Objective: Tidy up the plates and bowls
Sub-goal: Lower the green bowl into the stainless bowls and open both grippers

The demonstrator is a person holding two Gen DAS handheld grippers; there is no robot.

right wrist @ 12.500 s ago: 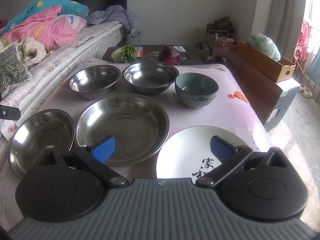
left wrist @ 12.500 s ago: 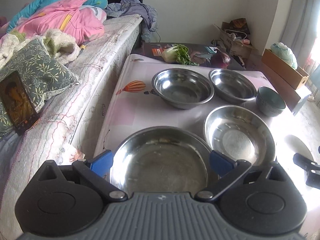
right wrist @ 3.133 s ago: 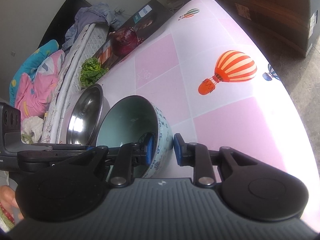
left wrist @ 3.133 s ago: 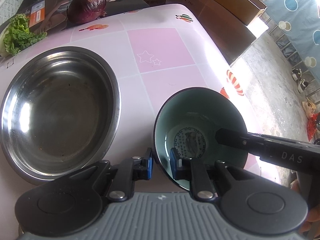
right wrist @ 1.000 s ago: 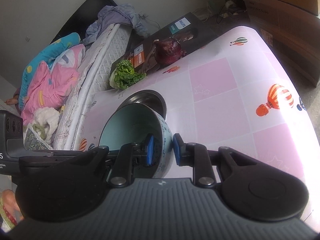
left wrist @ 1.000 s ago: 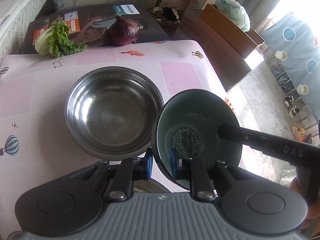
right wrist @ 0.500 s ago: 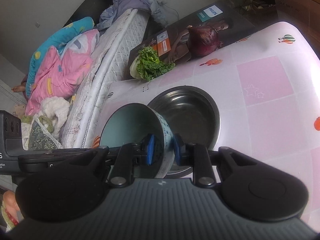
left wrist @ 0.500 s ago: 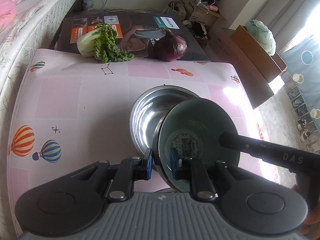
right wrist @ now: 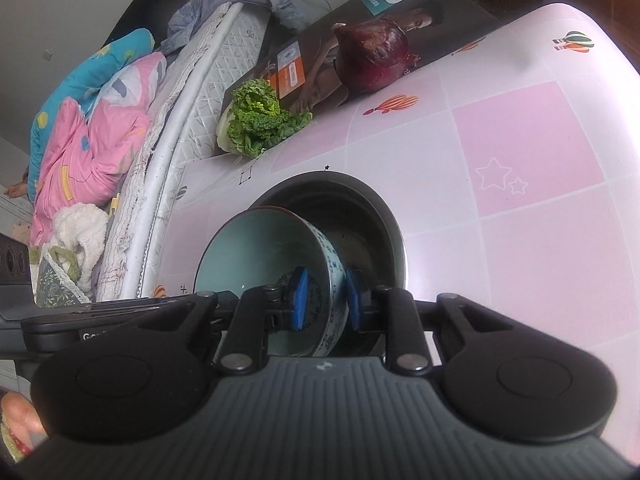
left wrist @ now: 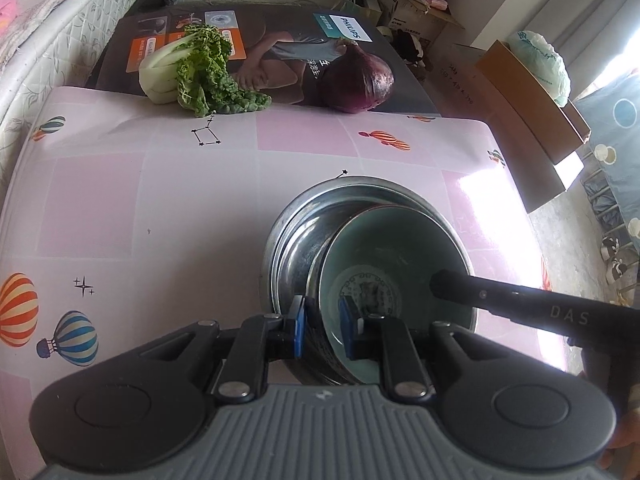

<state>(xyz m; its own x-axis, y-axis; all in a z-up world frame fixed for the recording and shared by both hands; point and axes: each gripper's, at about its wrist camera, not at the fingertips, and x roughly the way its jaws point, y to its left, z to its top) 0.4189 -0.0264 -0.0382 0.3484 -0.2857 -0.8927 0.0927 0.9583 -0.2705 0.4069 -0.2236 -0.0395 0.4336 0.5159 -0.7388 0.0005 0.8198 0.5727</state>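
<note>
A: Where's the bowl (left wrist: 394, 264)?
B: Pinched by its rim in 2 grippers: left gripper (left wrist: 322, 326) on 1 side, right gripper (right wrist: 326, 300) opposite, both jaws narrow on the wall.
A: And below?
B: Tilted inside the steel bowl (left wrist: 296, 236).

Ceramic bowl (left wrist: 394, 256) sits tilted within the steel bowl (left wrist: 296, 236) on the table (left wrist: 160, 200). Beyond the table's far edge, a leafy cabbage (left wrist: 192, 68) lies left of a red onion (left wrist: 356, 84), both on a flat box (left wrist: 276, 36). A bed (right wrist: 132, 128) flanks the table's left side.
</note>
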